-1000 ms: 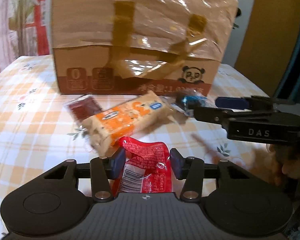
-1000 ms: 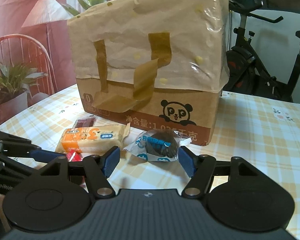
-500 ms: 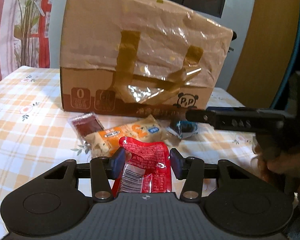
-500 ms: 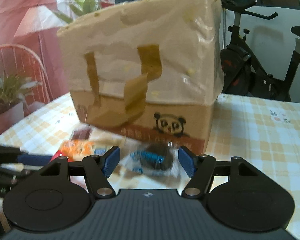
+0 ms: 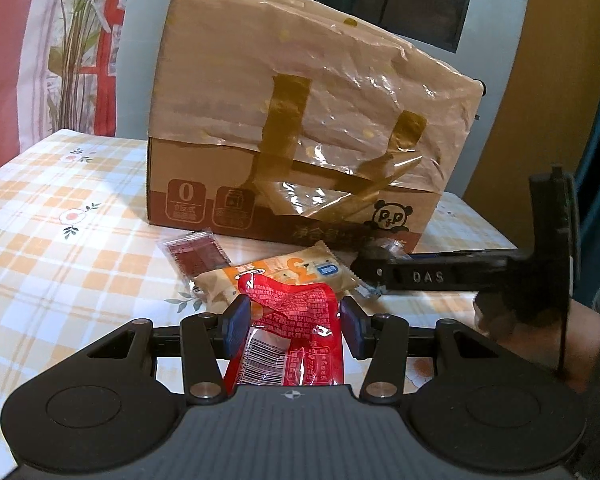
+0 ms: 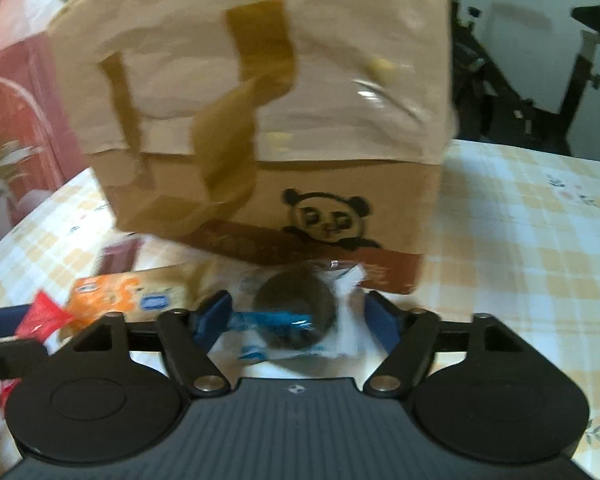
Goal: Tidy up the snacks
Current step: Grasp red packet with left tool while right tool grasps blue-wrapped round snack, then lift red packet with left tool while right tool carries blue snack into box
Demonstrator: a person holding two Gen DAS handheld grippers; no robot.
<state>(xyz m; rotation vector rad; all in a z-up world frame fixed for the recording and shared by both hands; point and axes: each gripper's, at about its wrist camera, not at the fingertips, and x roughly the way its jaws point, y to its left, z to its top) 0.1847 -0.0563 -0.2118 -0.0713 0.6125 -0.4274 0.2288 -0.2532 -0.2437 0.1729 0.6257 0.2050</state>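
- The box (image 5: 300,128) is brown, with a black and white panda (image 6: 326,216).
- The tablecloth (image 5: 52,240) has orange and white checks with little flowers.
- One snack packet (image 5: 296,344) is red.
- Another packet (image 5: 284,272) is orange.

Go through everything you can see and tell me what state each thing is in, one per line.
Left gripper: shut on the red packet.
Right gripper: jaws either side of the cookie pack, grip unclear.
Orange packet: lying flat on the table.
Dark red packet: lying flat.
Box: upright, wrapped in taped plastic.
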